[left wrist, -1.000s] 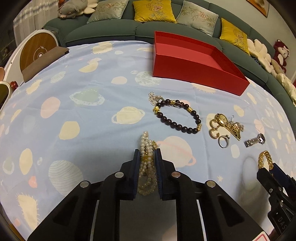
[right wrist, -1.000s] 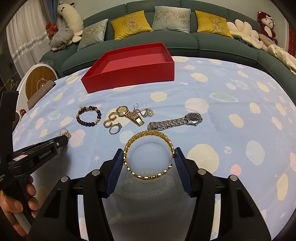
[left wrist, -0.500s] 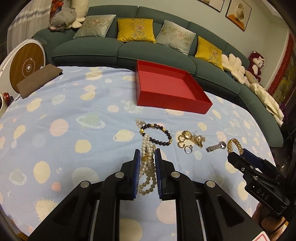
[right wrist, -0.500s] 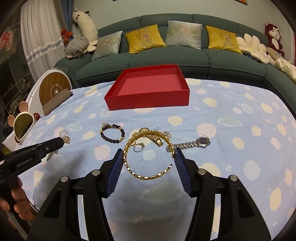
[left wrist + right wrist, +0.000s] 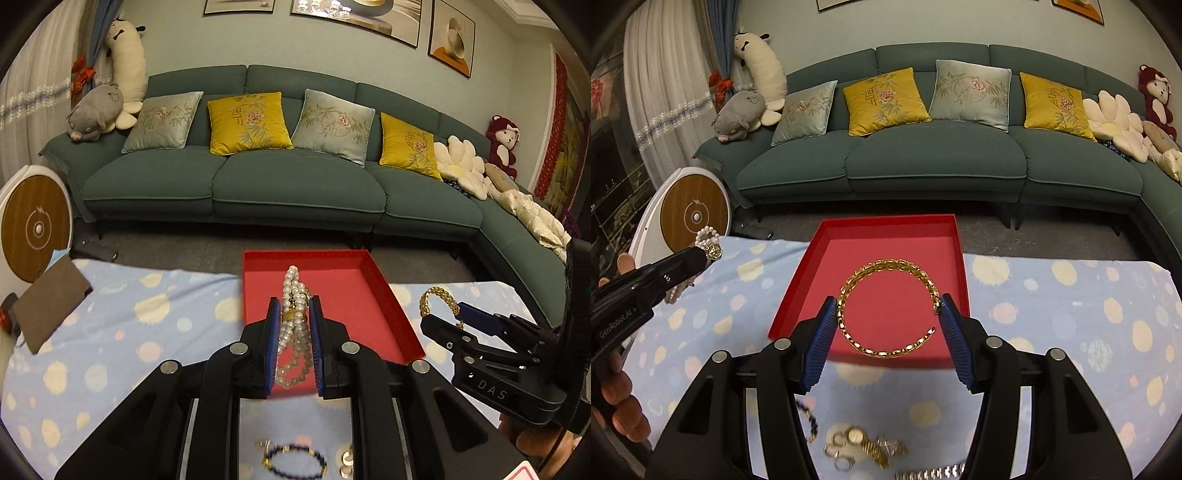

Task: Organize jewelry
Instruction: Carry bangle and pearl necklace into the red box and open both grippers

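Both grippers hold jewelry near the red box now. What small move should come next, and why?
Probably lower both a little toward the red box before opening. The left gripper is shut on the pearl bracelet and the right gripper on the gold bracelet; both pieces appear in front of the box's floor, apparently above it, so letting go lower should keep them from bouncing out.

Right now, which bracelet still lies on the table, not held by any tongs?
The dark bead bracelet. The pearl bracelet and the gold bracelet are both held over the red tray.
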Demonstrator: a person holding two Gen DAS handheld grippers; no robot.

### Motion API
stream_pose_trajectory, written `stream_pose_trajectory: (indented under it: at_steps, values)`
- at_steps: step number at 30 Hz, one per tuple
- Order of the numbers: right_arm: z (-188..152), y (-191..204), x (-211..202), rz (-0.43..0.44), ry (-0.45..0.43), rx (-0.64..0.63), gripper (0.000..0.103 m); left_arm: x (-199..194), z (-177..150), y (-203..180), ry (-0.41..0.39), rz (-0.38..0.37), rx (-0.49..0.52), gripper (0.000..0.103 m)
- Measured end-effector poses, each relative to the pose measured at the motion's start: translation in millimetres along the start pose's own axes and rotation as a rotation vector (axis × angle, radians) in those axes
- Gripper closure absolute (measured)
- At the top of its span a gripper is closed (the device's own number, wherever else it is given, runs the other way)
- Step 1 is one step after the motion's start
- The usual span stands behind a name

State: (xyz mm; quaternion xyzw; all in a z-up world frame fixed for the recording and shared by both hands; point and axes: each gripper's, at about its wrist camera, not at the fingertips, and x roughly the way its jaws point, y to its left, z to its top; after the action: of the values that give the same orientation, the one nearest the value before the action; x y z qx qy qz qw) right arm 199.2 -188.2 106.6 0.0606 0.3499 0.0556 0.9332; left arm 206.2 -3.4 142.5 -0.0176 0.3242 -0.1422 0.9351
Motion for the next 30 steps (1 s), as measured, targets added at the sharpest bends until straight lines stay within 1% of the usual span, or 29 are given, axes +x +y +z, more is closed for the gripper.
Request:
stream_pose_trajectory:
  at_steps: [3,6,10,13,15,16,17,18,19,20,21,24,26,27,28,30]
  values:
    - [30,-10,46,0.009,0.018,0.012,0.049,50,25,-1,0.017,0.022,0.007,0.09]
    - [52,-16,88,0.006,0.044,0.009,0.049,96,40,4,0.039,0.051,-0.008,0.09]
    - [65,-21,137,0.0,0.081,0.016,0.049,150,48,22,0.107,0.051,-0.076,0.09]
    - [65,-28,166,0.011,0.114,0.026,0.048,179,43,29,0.14,0.069,-0.087,0.09]
    - [65,-29,179,0.004,0.125,0.012,0.048,192,39,32,0.146,0.075,-0.088,0.089]
    - [64,-31,184,-0.002,0.124,0.007,0.046,195,36,34,0.144,0.073,-0.089,0.089]
    - [64,-31,187,-0.004,0.12,0.004,0.035,198,34,35,0.14,0.076,-0.091,0.088]
    - [62,-31,189,-0.013,0.111,0.004,0.028,200,31,36,0.136,0.078,-0.088,0.086]
    - [60,-34,189,-0.025,0.091,0.01,0.018,202,27,36,0.139,0.083,-0.084,0.08]
    - [58,-35,190,-0.03,0.073,0.019,0.017,204,25,36,0.141,0.086,-0.077,0.076]
    - [55,-37,191,-0.03,0.067,0.028,0.017,206,22,35,0.138,0.095,-0.064,0.07]
    - [45,-45,194,-0.045,0.085,0.073,0.017,208,13,29,0.115,0.137,0.005,0.061]
    - [40,-51,194,-0.033,0.102,0.116,0.017,209,10,28,0.115,0.139,0.034,0.06]
    - [38,-51,189,-0.033,0.092,0.126,0.017,208,11,28,0.109,0.133,0.037,0.06]
    - [36,-51,185,-0.03,0.081,0.126,0.017,207,11,29,0.097,0.133,0.04,0.06]
    - [31,-51,183,-0.034,0.077,0.118,0.017,207,9,29,0.108,0.125,0.045,0.06]
